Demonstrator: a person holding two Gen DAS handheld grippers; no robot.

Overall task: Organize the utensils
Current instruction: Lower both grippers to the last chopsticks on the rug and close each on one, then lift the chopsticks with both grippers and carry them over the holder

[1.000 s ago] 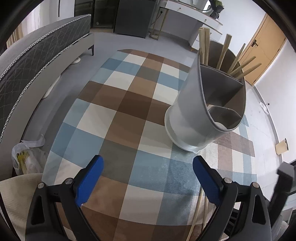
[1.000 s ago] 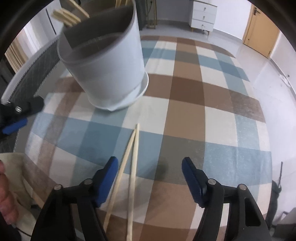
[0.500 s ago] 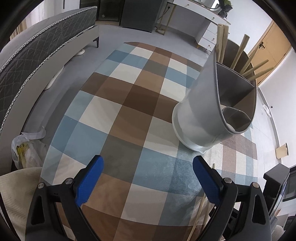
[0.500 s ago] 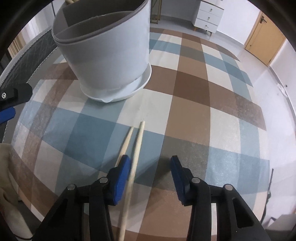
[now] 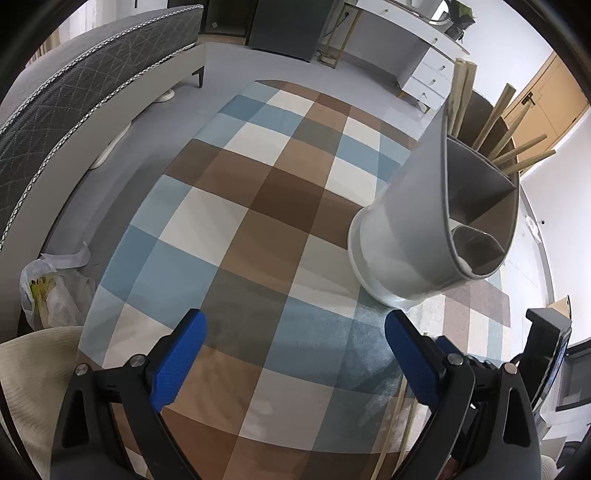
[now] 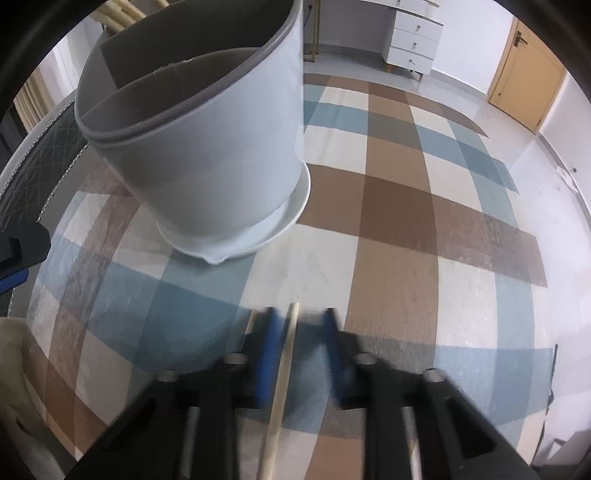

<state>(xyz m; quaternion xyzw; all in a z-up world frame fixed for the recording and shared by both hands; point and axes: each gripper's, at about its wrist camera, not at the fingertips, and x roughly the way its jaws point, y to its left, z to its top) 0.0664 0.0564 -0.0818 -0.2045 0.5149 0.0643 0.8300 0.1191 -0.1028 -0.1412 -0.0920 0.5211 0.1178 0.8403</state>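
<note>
A white utensil holder (image 5: 413,236) with grey inner dividers stands on the checked tablecloth (image 5: 258,229); several wooden chopsticks (image 5: 517,155) stick out of its far compartment. It also shows in the right wrist view (image 6: 207,147). My right gripper (image 6: 301,325) is low over the cloth, its blue jaws narrowed around one wooden chopstick (image 6: 282,373) with a gap still showing. A second chopstick (image 6: 251,321) lies just left of the left finger. My left gripper (image 5: 291,350) is open and empty, left of the holder.
A grey sofa (image 5: 74,103) runs along the left. A plastic bag (image 5: 55,291) lies on the floor below the table edge. A white dresser (image 6: 413,33) and a wooden door (image 6: 524,85) are at the back.
My right gripper has dropped toward the cloth and moved forward over the chopsticks, and its jaws have narrowed around one. The left gripper has barely shifted and stays open.
</note>
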